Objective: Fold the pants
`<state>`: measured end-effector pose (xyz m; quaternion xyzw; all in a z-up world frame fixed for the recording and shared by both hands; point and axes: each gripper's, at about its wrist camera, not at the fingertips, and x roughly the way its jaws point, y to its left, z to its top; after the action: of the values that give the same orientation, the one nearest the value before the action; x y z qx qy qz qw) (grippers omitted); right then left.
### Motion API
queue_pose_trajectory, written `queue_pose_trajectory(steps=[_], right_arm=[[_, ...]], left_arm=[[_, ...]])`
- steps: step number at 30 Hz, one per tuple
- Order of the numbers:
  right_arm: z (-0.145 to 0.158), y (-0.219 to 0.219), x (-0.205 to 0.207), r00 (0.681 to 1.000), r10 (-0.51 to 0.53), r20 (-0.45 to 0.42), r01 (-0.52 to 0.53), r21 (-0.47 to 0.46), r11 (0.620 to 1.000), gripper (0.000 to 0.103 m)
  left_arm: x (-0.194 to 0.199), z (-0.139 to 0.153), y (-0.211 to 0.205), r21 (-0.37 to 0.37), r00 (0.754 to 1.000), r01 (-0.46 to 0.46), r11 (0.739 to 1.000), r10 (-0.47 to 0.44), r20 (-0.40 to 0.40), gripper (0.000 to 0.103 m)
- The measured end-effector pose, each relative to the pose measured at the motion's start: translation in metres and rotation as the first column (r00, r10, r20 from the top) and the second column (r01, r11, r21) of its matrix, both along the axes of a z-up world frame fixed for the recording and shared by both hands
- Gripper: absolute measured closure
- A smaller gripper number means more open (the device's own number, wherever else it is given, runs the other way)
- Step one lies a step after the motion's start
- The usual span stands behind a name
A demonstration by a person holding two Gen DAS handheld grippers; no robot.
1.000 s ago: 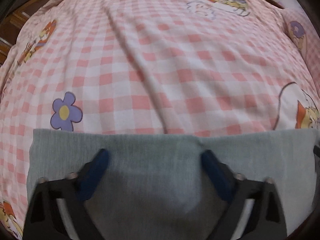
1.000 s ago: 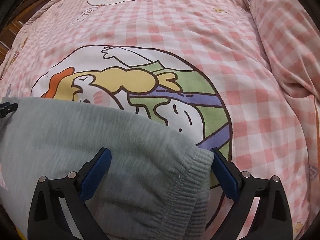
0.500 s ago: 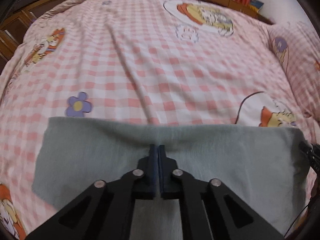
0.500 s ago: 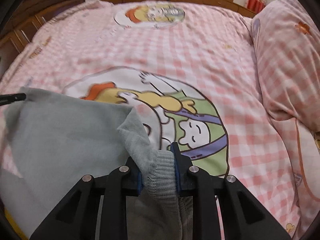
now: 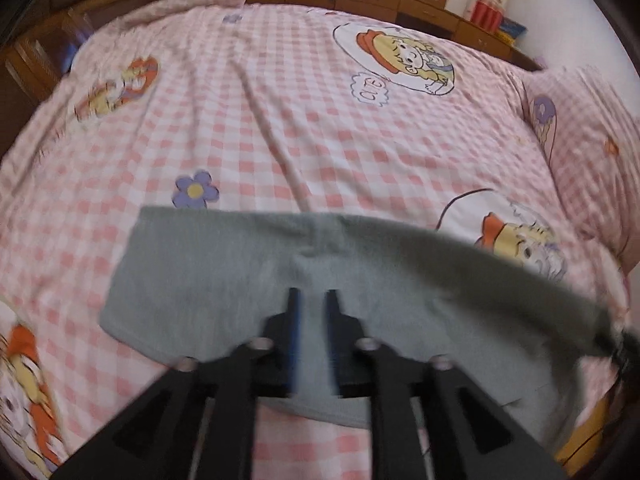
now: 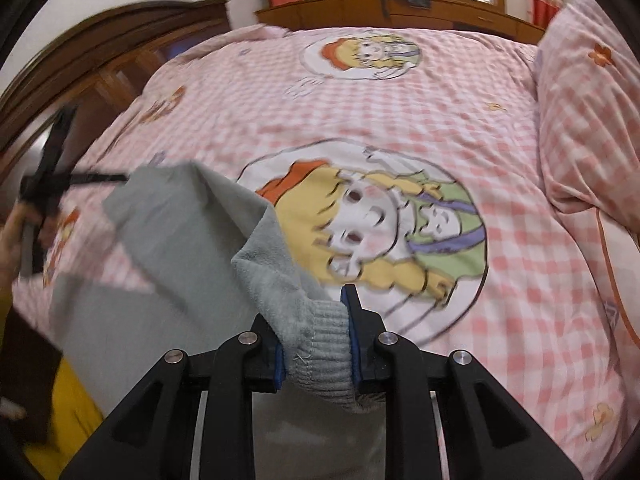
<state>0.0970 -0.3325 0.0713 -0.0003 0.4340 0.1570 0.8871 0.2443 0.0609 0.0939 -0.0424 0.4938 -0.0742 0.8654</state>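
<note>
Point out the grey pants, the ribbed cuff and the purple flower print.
grey pants (image 5: 208, 280): left wrist view, flat cloth left of the fingers.
ribbed cuff (image 6: 320, 348): right wrist view, its ribbed knit.
purple flower print (image 5: 195, 190): left wrist view, yellow centre.

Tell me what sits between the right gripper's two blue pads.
The ribbed cuff of the grey pants, pinched in the right gripper, shown in the right wrist view.
</note>
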Motion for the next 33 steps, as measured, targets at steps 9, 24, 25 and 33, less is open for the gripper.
queue_pose_trajectory(steps=[9, 24, 25, 33], right_arm=[[-0.039, -0.005, -0.03, 0.997, 0.024, -0.08, -0.024, 0.002, 1.0, 0.08], [-0.002, -0.04, -0.008, 0.995, -0.096, -0.025, 0.1, 0.199, 0.975, 0.08], [-0.003, -0.04, -0.007, 0.995, -0.098, -0.029, 0.101, 0.199, 0.975, 0.08], [-0.003, -0.046, -0.003, 0.992, -0.122, -0.039, 0.128, 0.212, 0.969, 0.08]], left_arm=[[0.014, -0.031, 0.006, -0.113, 0.988, -0.122, 0.986, 0.109, -0.112, 0.042], [0.0, -0.044, 0.021, -0.074, 0.976, -0.193, 0.978, 0.184, -0.119, 0.042], [0.001, -0.047, 0.021, -0.077, 0.974, -0.2, 0.977, 0.189, -0.128, 0.042], [0.001, -0.066, 0.014, -0.113, 0.958, -0.244, 0.963, 0.222, -0.18, 0.04]])
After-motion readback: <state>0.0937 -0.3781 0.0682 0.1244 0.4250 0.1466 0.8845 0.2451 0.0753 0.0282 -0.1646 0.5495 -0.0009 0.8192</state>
